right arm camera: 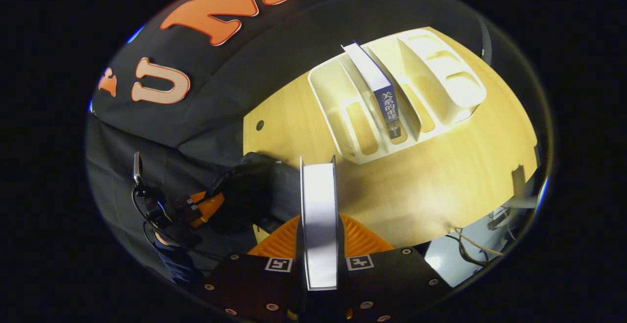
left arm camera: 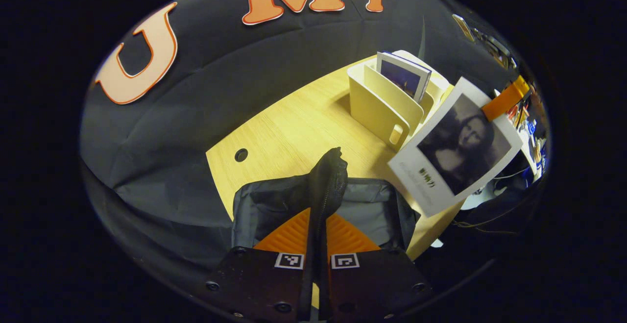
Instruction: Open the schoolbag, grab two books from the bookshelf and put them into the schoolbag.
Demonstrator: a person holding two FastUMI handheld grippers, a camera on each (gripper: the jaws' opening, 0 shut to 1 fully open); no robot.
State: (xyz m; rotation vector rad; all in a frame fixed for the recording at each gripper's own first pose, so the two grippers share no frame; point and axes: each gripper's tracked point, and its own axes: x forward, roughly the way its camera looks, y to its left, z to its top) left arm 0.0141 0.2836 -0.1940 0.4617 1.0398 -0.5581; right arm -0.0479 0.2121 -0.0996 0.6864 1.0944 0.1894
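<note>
The black schoolbag (left arm camera: 274, 200) lies on the wooden table with its mouth open and its grey lining (left arm camera: 365, 208) showing. My left gripper (left arm camera: 318, 227) is shut on the bag's black zipper edge (left arm camera: 327, 176) and holds it up. A book with a portrait cover (left arm camera: 460, 149) hangs above the bag's right side, pinched by my right gripper (left arm camera: 504, 100). In the right gripper view that book (right arm camera: 319, 210) stands edge-on between the fingers of my right gripper (right arm camera: 319, 227). The cream bookshelf (right arm camera: 441, 83) holds one blue book (right arm camera: 379, 90). The left gripper (right arm camera: 203, 206) sits at the bag (right arm camera: 250, 190).
The table (right arm camera: 441, 181) has bare wood in front of the bookshelf (left arm camera: 377, 107), where the blue book (left arm camera: 404, 75) stands, and a small round hole (left arm camera: 241, 155) near its left edge. Cables (right arm camera: 472, 247) hang off the table's near right corner. Black cloth closes the back and left.
</note>
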